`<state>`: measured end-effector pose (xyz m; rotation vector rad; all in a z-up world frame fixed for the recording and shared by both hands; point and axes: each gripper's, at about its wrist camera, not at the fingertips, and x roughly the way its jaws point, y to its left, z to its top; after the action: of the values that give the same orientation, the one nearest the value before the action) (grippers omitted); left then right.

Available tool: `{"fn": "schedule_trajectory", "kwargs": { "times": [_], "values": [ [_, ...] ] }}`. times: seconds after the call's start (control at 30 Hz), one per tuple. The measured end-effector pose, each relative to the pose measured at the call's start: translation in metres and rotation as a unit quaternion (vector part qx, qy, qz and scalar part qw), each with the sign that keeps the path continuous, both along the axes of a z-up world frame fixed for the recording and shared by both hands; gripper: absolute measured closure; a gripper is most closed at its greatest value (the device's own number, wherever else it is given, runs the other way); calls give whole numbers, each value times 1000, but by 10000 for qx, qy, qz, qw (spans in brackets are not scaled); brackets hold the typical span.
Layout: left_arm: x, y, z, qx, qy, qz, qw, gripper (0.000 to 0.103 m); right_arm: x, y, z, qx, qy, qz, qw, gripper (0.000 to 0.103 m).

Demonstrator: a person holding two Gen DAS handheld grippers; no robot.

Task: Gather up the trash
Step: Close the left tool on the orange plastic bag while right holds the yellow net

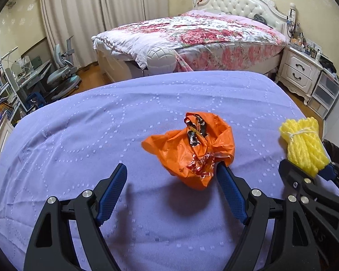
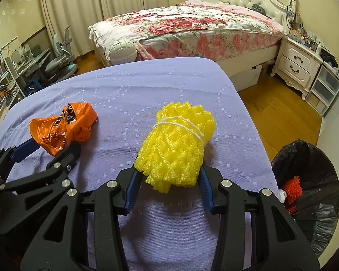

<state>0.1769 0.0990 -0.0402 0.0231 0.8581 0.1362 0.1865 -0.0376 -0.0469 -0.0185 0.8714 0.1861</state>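
Right gripper (image 2: 169, 176) clamps knobbly yellow foam netting (image 2: 176, 144); left gripper (image 1: 171, 176) gapes beside crinkled orange plastic bag (image 1: 192, 149).

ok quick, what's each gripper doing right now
left gripper: open, orange plastic bag against one finger, not gripped
right gripper: shut on yellow foam net bundle

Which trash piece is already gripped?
The yellow foam net: right tool is clamped on it. The orange bag sits between the left tool's open fingers.
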Motion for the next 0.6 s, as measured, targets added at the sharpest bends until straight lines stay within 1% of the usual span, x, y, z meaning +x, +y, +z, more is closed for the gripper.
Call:
{"fn": "schedule_trajectory", "kwargs": {
  "times": [0.23,0.3,0.37,0.4,0.43,0.47,0.53,0.6],
  "values": [
    [3,0,0,-35,-29,24,10000,24,0,0,0,-6,-2,-1,10000,58],
    [2,0,0,-72,-56,-18,10000,36,0,0,0,-19,-3,0,10000,58],
    [2,1,-1,-180,-38,-96,9998,55,0,0,0,-30,-5,2,10000,58],
    [2,2,-1,-221,-29,-99,9997,61,0,1,0,-27,-5,2,10000,58],
    [2,5,-2,-346,-11,-117,9993,71,0,1,0,-26,-4,2,10000,58],
    [2,7,-2,-462,11,-133,9988,74,0,1,0,-30,-4,2,10000,58],
    [1,12,-2,-625,12,-130,9980,77,-1,1,0,-52,-8,3,10000,58],
    [-2,12,-1,-648,-19,-114,9978,77,-1,2,0,-84,-10,3,10000,58]
  ]
}}
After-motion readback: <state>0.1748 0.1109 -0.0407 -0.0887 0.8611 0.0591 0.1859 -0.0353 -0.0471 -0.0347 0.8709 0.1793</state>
